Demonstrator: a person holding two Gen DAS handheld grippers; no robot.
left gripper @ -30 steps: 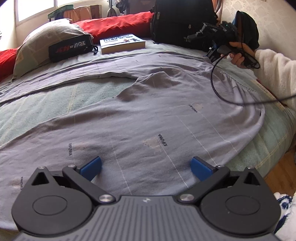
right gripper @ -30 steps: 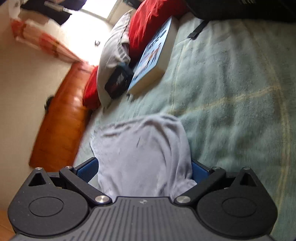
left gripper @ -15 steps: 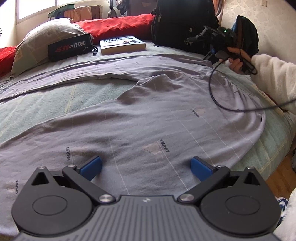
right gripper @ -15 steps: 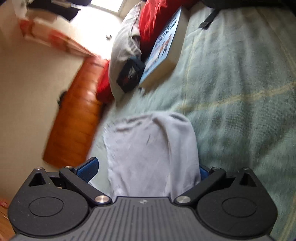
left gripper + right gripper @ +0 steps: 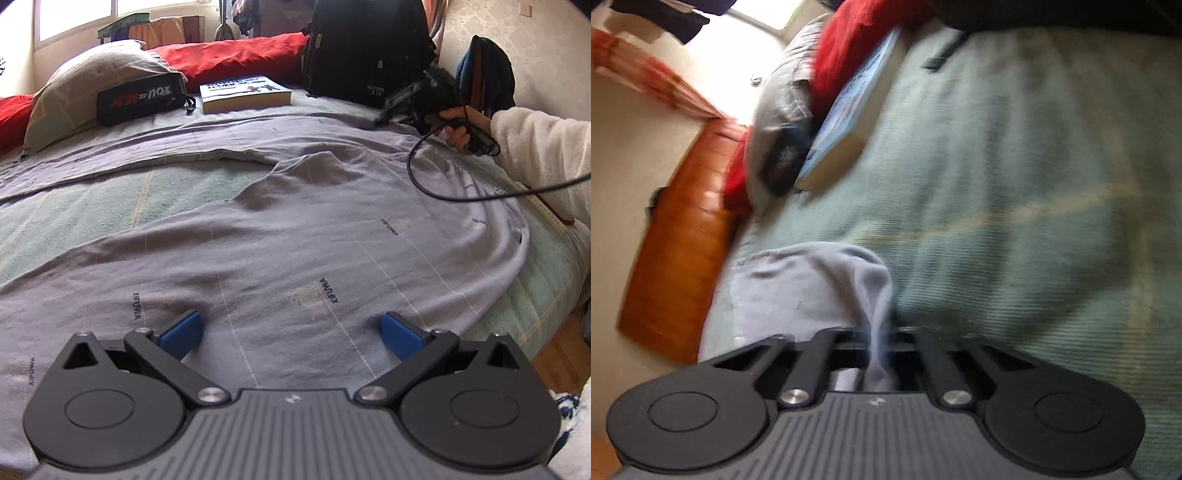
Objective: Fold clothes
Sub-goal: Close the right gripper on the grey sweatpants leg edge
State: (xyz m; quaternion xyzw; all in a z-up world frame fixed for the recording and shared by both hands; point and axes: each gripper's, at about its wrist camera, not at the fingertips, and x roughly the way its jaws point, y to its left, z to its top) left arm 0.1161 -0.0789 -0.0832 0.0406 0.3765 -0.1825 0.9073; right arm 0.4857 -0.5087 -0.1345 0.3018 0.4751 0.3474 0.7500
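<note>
Right wrist view is showing the right gripper (image 5: 877, 354) pinching the grey garment (image 5: 812, 291); left gripper (image 5: 291, 328) is hovering wide, needing a matching hem grip.

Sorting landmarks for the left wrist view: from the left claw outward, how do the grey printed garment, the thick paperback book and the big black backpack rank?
1. Grey printed garment: directly under the left claw.
2. Thick paperback book: far side, centre.
3. Big black backpack: behind the book, right.
</note>
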